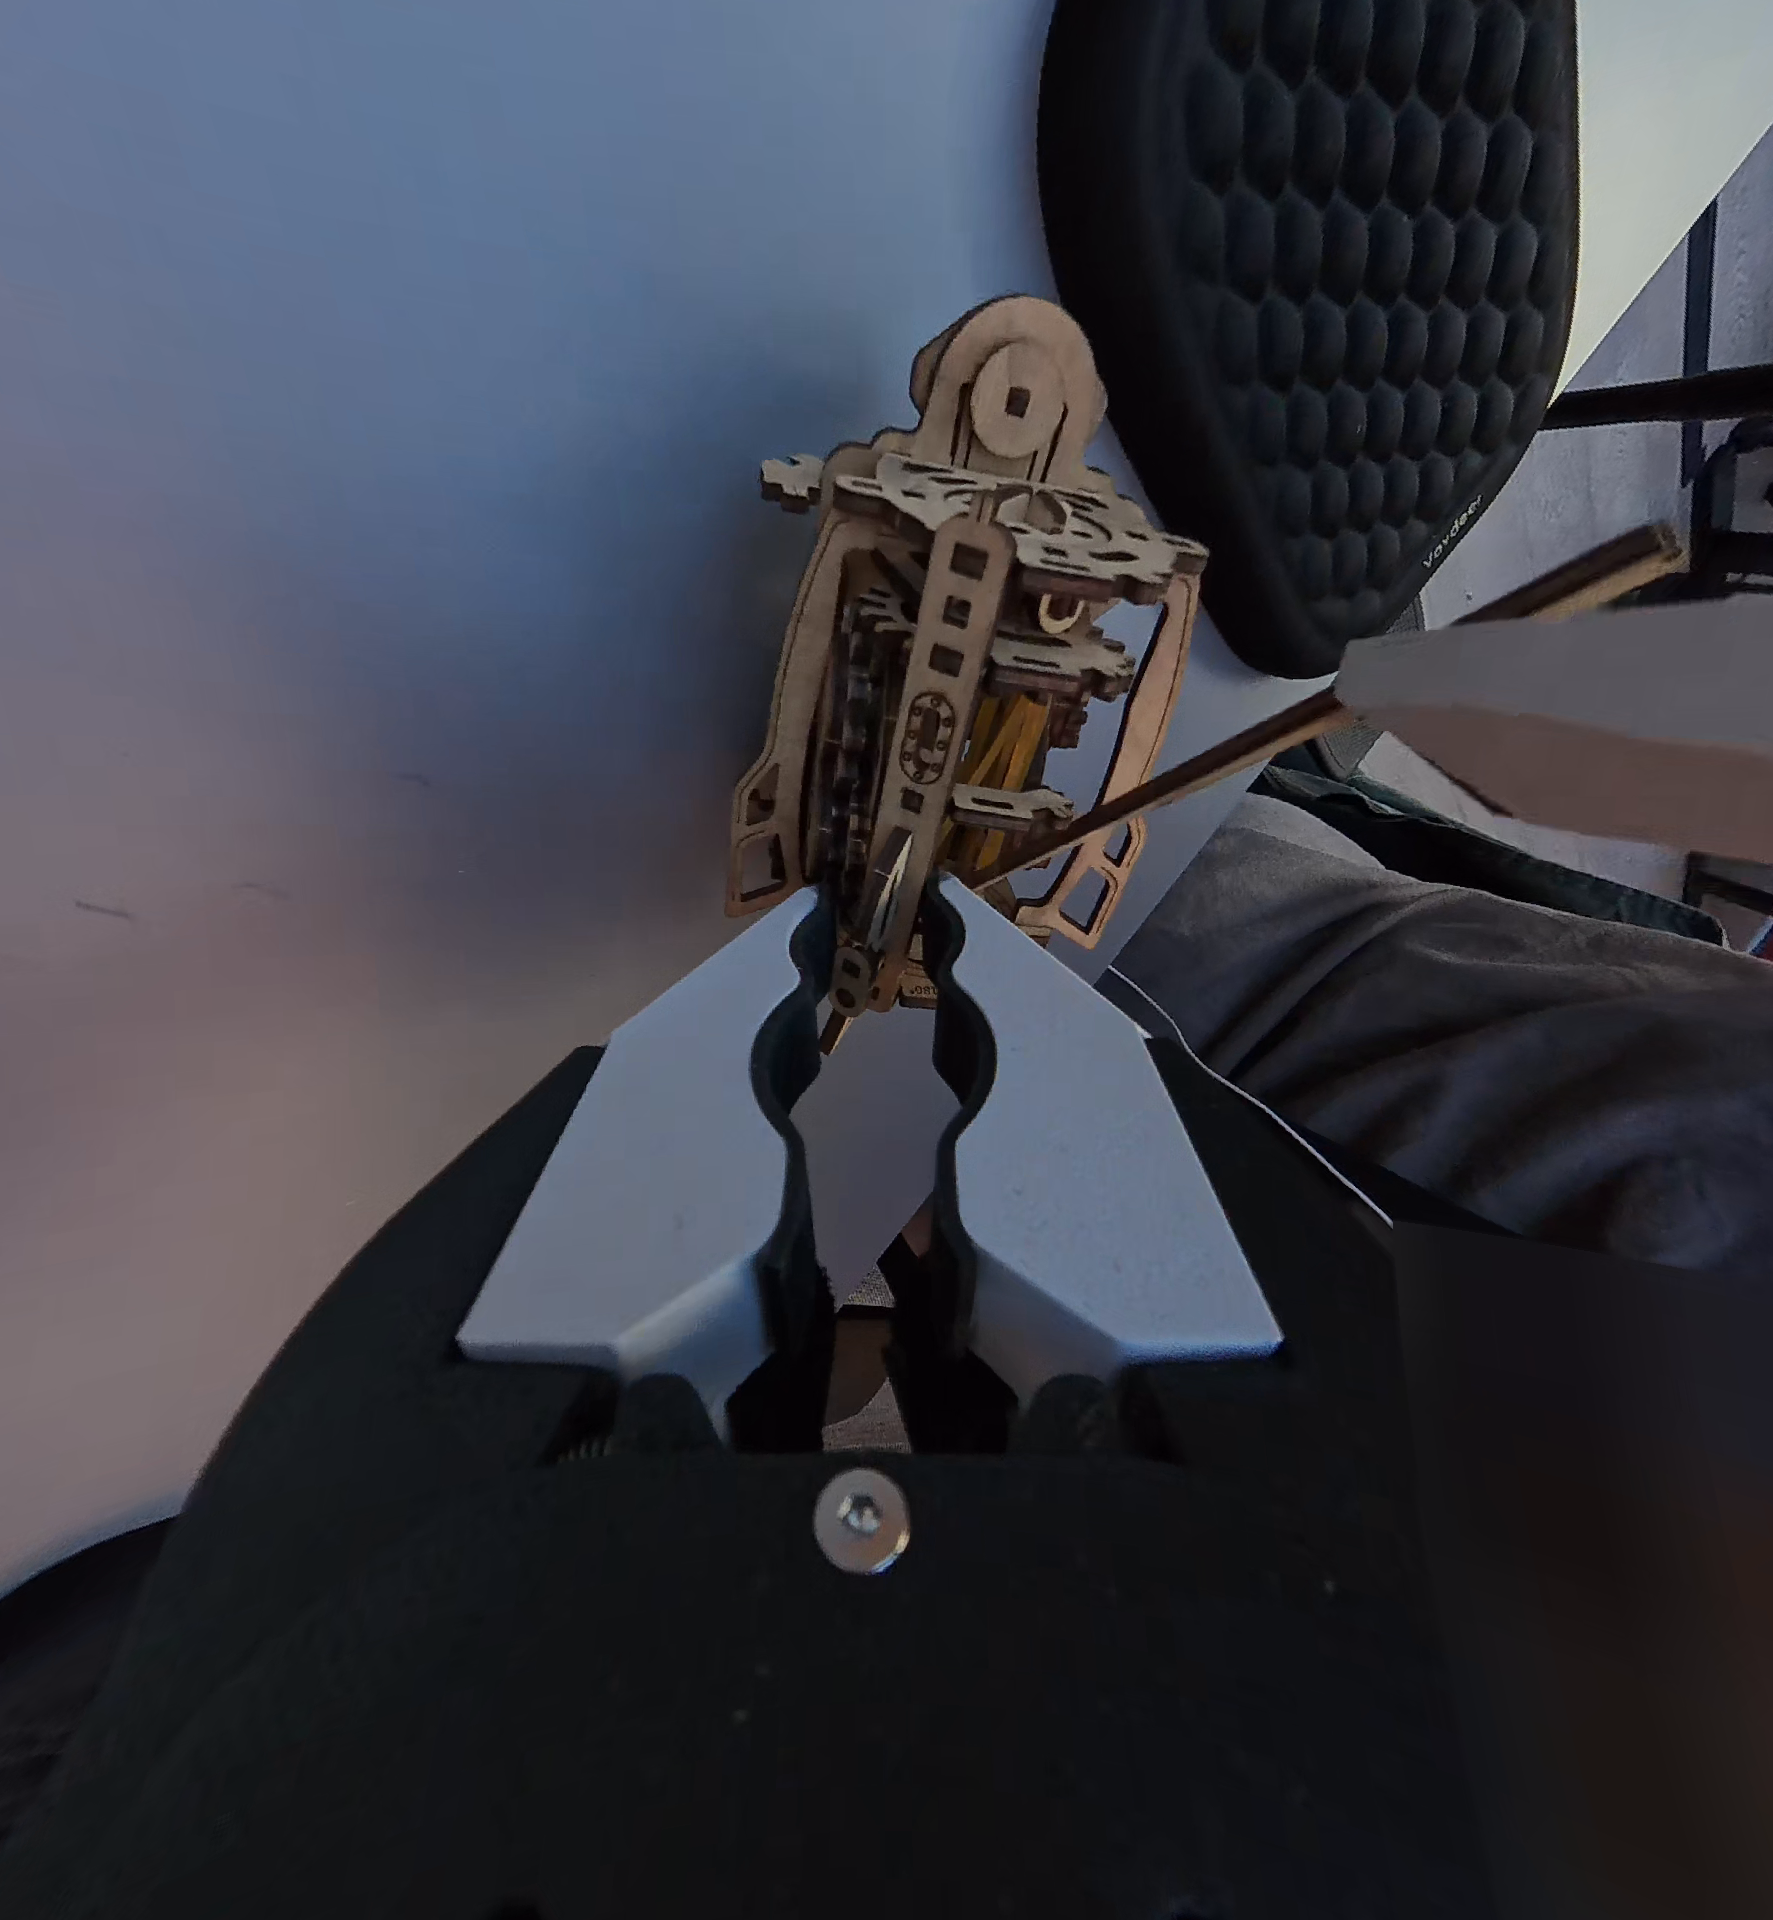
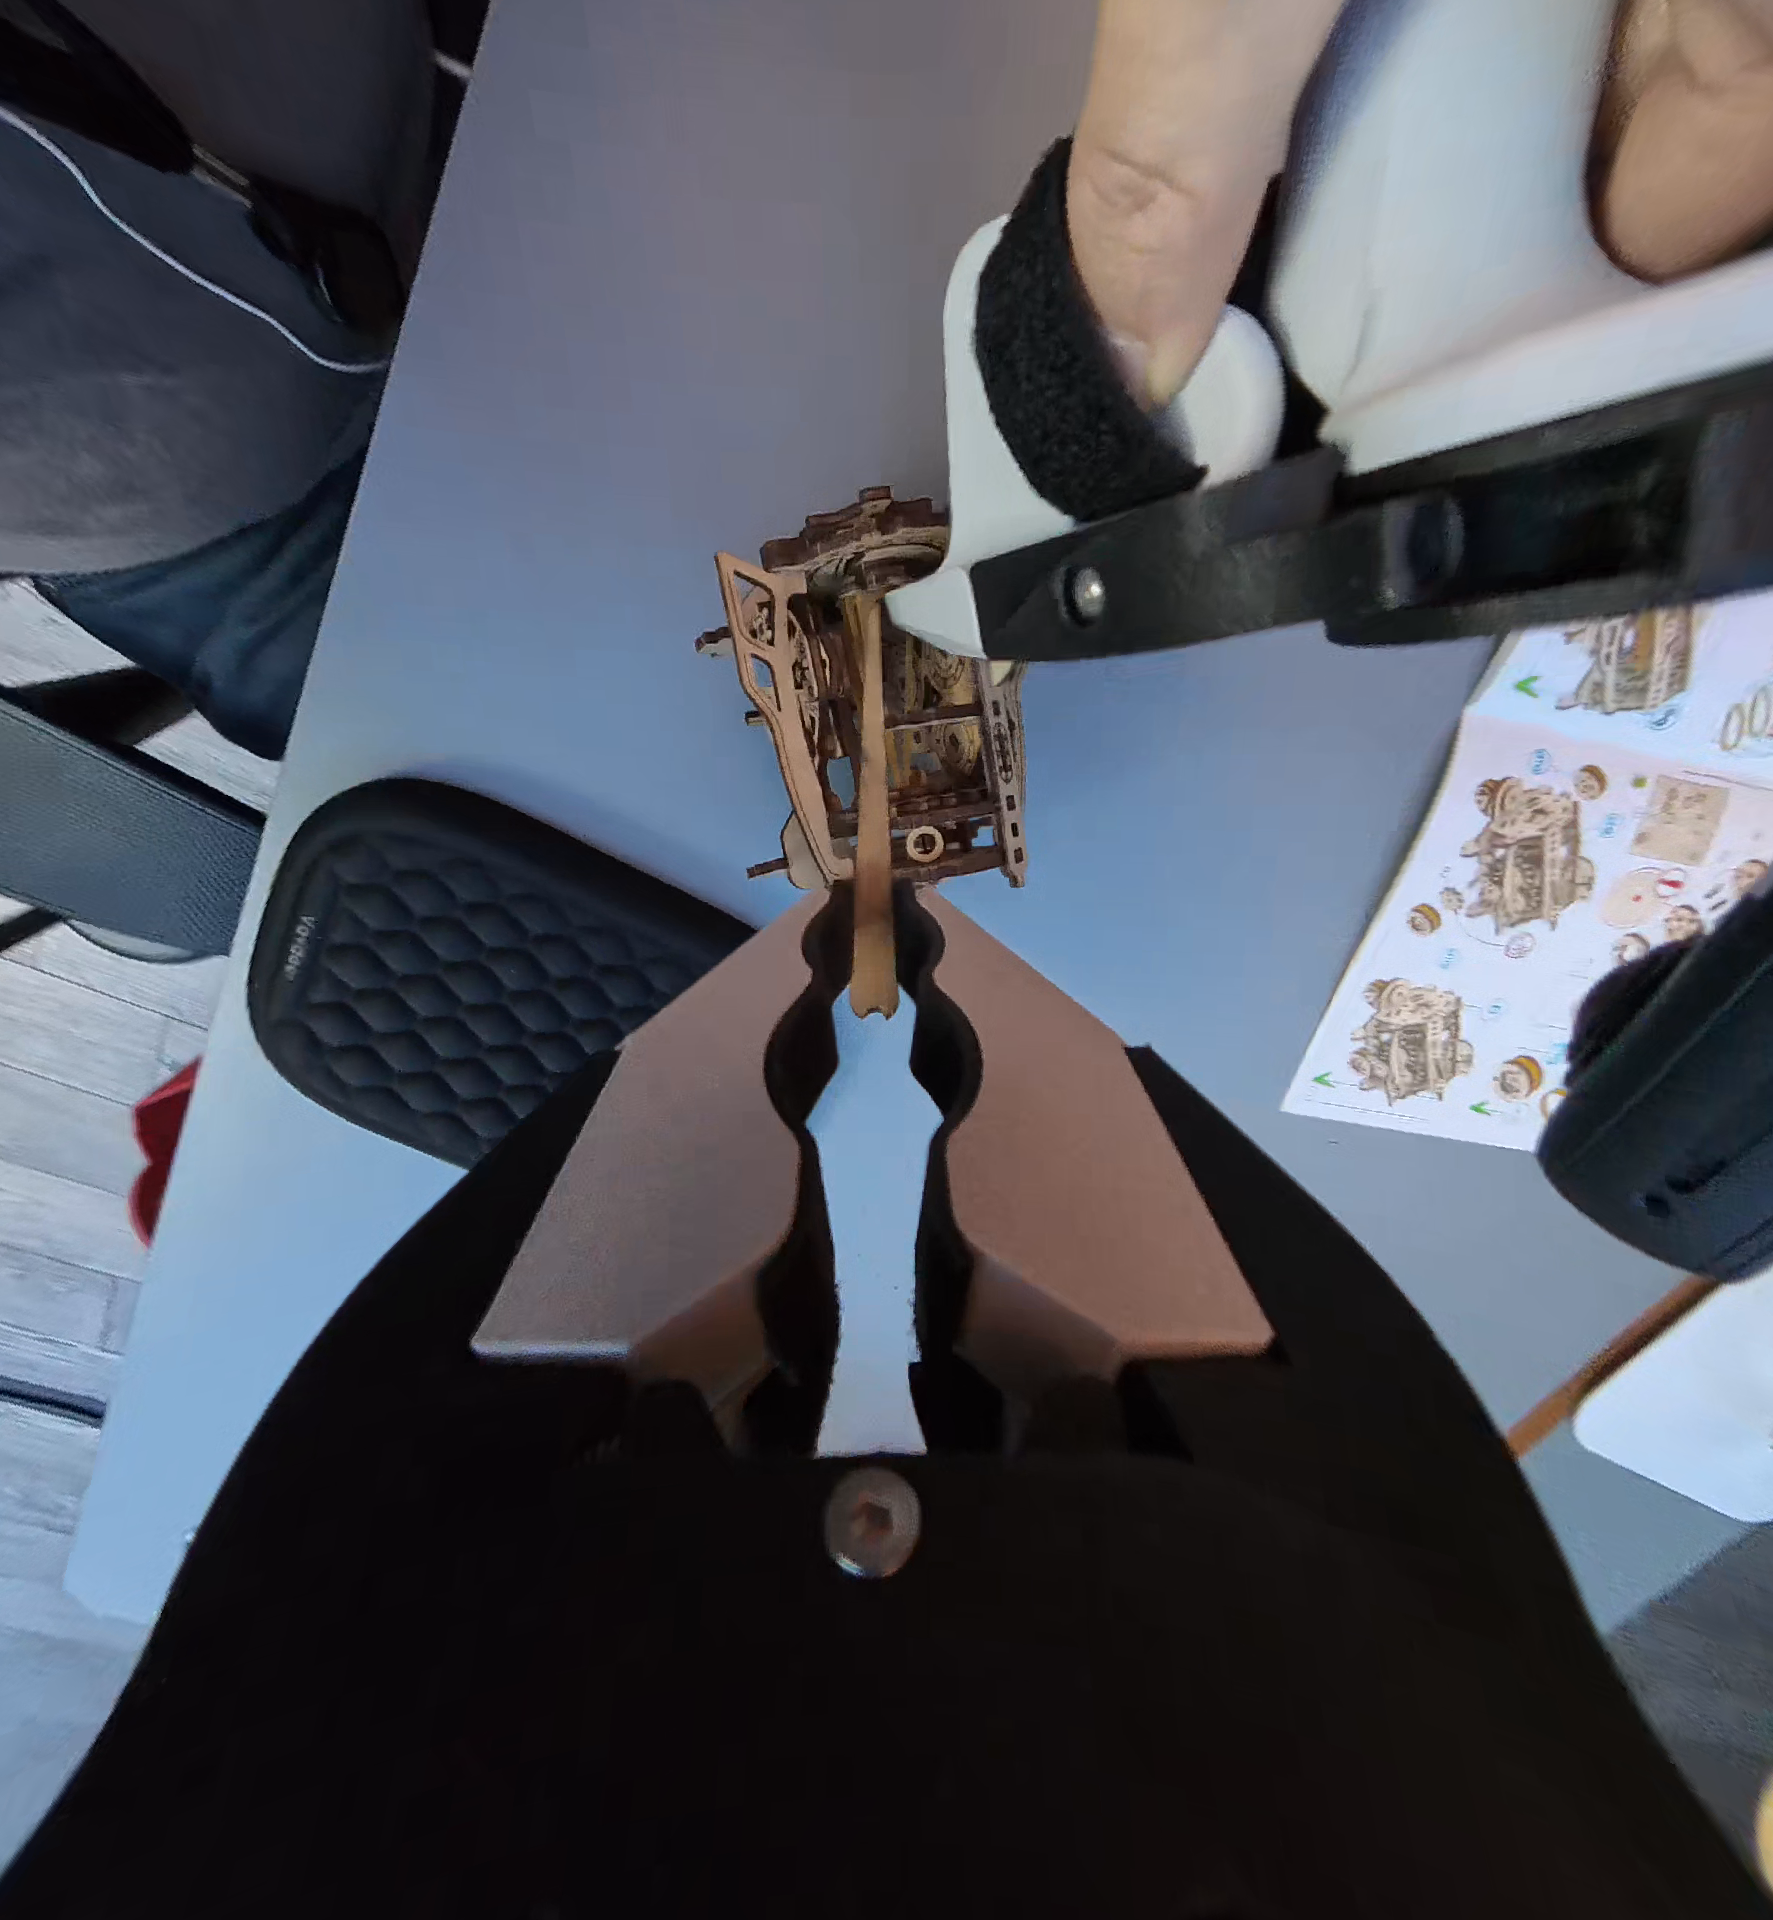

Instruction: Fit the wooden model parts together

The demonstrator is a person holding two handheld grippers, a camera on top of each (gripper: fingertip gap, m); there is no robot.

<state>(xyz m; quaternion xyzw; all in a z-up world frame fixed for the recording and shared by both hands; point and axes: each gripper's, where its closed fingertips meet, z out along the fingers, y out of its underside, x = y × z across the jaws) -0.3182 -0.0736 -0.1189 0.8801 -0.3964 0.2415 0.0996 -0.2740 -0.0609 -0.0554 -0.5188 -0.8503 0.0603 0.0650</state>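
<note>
The left hand-held gripper (image 1: 874,920) is clenched on the lower end of the wooden model (image 1: 949,665), its dark wavy pads (image 1: 809,935) pressing the stacked plywood layers from both sides, and it holds the model off the grey worktop (image 1: 342,520). The right hand-held gripper (image 2: 874,935) is nearly closed, its pads (image 2: 828,940) gripping a thin flat wooden strip (image 2: 871,831) near its ragged end. The strip runs forward into the model's open frame (image 2: 861,717), among gears and yellow bands. Farther out, a black honeycomb-textured pad (image 2: 466,966) lies on the worktop to one side, and an illustrated instruction sheet (image 2: 1547,883) lies on the other.
</note>
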